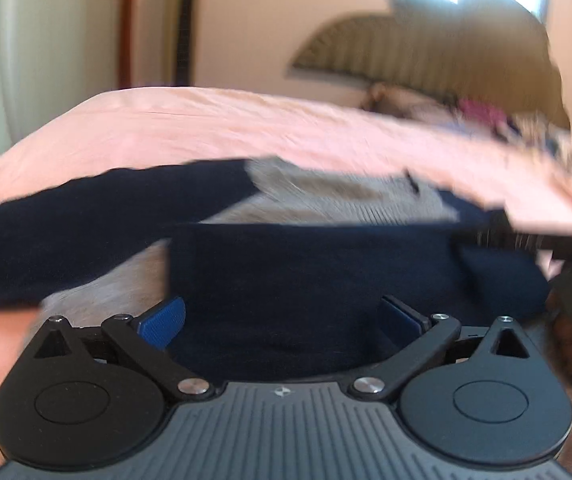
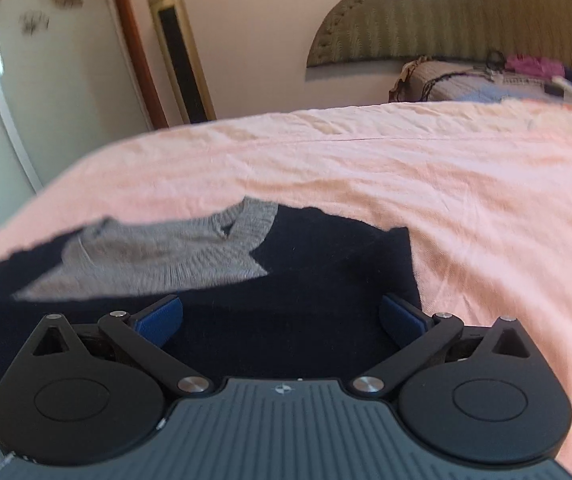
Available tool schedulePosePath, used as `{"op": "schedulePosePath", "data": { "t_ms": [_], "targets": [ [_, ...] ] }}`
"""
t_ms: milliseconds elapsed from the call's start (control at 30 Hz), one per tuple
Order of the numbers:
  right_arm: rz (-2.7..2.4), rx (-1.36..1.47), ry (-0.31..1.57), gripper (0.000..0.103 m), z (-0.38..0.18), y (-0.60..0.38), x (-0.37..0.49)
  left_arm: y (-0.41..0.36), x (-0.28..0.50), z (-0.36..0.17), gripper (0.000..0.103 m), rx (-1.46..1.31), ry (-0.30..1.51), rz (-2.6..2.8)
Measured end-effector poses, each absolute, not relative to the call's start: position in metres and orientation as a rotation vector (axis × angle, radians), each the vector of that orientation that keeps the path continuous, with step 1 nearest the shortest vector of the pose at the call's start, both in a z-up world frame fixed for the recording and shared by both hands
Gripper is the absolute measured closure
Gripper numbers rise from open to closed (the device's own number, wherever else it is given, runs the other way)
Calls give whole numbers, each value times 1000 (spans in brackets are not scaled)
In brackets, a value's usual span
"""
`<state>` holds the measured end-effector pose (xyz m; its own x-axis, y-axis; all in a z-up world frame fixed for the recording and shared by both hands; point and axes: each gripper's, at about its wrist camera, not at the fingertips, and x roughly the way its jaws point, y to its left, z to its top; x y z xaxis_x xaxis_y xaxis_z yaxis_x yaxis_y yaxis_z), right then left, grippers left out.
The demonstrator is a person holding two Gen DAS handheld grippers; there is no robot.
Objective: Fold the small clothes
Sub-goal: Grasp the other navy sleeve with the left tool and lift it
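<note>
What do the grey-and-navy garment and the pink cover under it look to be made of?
Garment: a knit, probably wool or a cotton blend. The grey panel shows fine ribbed rows and a ribbed neckband; the navy parts look matte and soft, their weave too dark to read.
Pink cover: a thin woven sheet, likely cotton, matte, with fine creases and a straight seam line.

1. The right gripper (image 2: pixel 282 320) hovers with its blue pads (image 2: pixel 403 318) spread wide, nothing clamped.
2. Below it lies a navy-and-grey sweater (image 2: pixel 305 264) on the pink bedsheet (image 2: pixel 405 168).
3. A padded headboard (image 2: pixel 445 20) stands behind a cluttered pillow (image 2: pixel 465 80).
</note>
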<state>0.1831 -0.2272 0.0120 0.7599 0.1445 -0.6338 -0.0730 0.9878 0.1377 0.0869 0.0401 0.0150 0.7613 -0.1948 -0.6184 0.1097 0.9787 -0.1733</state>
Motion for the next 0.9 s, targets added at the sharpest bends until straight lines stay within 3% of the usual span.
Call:
{"op": "schedulePosePath", "data": {
  "t_ms": [367,667,833,900],
  "targets": [
    [130,138,680,0,10,-229,181,237,54,19,0,-679,613,313],
    [393,150,695,0,42,-175,216,183,44,8,0,-612,513,124],
    [507,78,878,0,26,-111,277,182,42,2,0,-605,489,96],
    [495,25,846,0,16,-96,293,184,43,0,0,-622,488,100]
  ]
}}
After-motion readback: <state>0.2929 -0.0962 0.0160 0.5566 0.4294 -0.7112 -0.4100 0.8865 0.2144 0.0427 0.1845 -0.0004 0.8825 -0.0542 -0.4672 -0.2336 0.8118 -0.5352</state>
